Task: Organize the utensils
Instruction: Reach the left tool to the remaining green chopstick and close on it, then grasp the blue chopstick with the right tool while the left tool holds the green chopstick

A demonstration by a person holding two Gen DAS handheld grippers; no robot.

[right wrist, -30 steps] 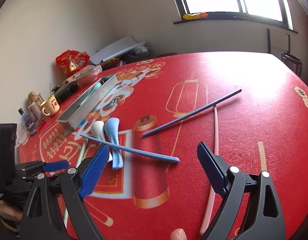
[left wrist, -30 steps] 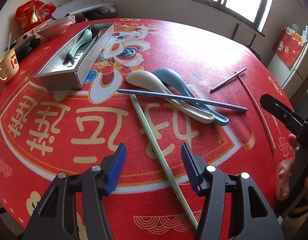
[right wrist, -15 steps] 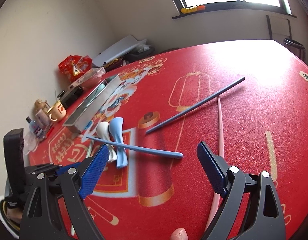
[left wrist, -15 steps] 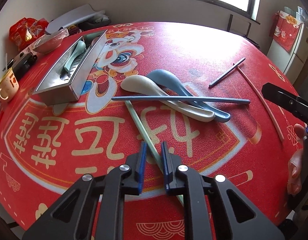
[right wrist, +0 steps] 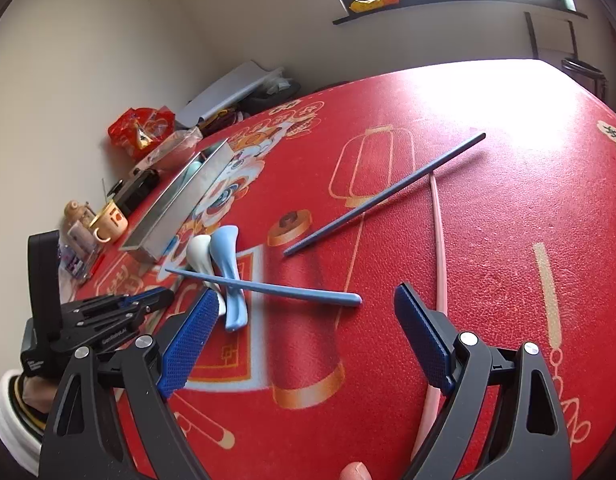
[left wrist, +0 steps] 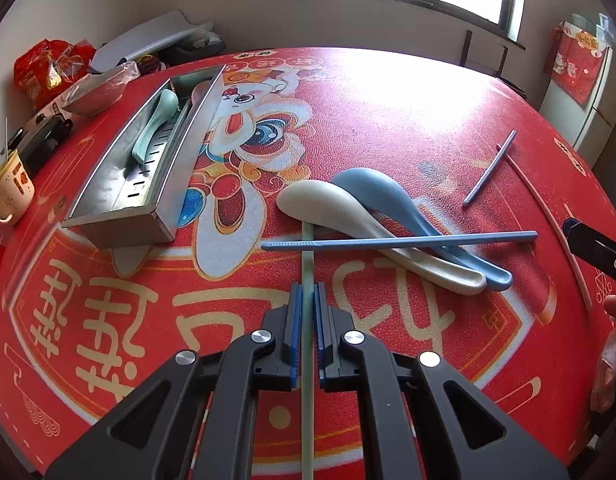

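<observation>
While the left hand-held gripper clamps the pale green chopstick, the right hand-held gripper hangs with jaws apart, empty.

Lying on the red surface, the chopstick runs straight away from the camera — its far end tucked under the light blue chopstick and white spoon.

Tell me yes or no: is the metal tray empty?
No, a pale green spoon lies inside the metal tray.
</observation>
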